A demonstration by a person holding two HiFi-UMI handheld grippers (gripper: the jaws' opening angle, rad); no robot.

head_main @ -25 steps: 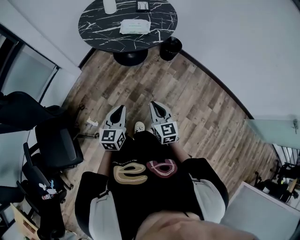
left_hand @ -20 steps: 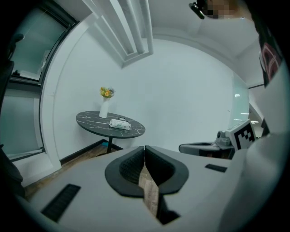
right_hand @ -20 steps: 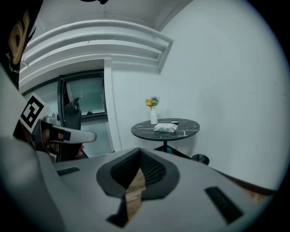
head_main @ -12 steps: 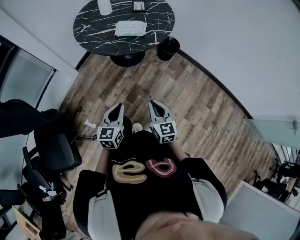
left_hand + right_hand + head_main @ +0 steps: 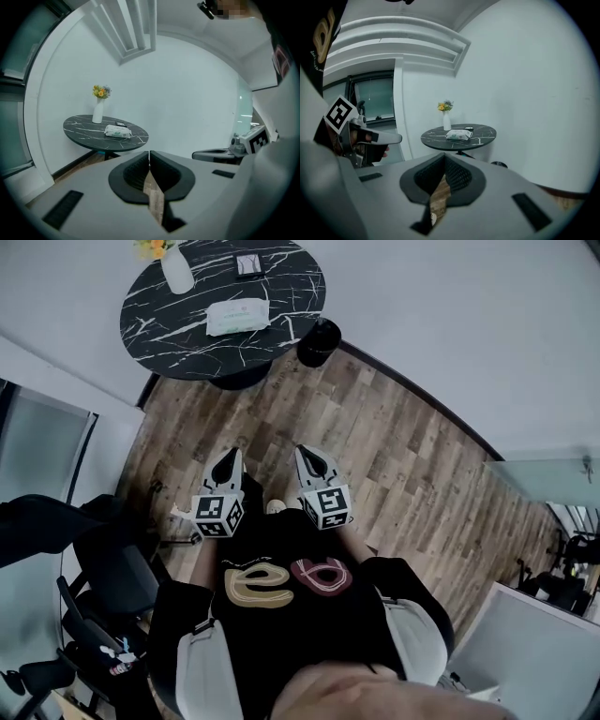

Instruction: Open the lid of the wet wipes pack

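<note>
- The pack (image 5: 237, 316) lies flat near the middle of the round table (image 5: 141, 326), across the wood floor (image 5: 375, 437) from the person. Its lid is too small to read from here.
- The left gripper (image 5: 229, 456) and right gripper (image 5: 306, 452) are held side by side in front of the person's chest, aimed toward the table and well apart from the pack.
- Each gripper's own view shows its fingers pressed together with nothing between them, only floor behind the slit.
- No part of the task looks begun; the reach to the table is still to be made.
- Risk: with the jaws this tight, a thin lid tab cannot be caught. They would have to spread first, or the tips would only nudge the pack.
- Risk: the pack looks soft and light and lies loose. Pulling the lid up with one gripper while the other does not pin the body would likely lift or drag the whole pack.
- Risk: the vase (image 5: 176, 273) stands tall at the far-left of the tabletop; a wide sweep by the left gripper could tip it.
- Risk: a small dark bin (image 5: 318, 341) sits on the floor just beside the table's base and could be kicked on the way in.
</note>
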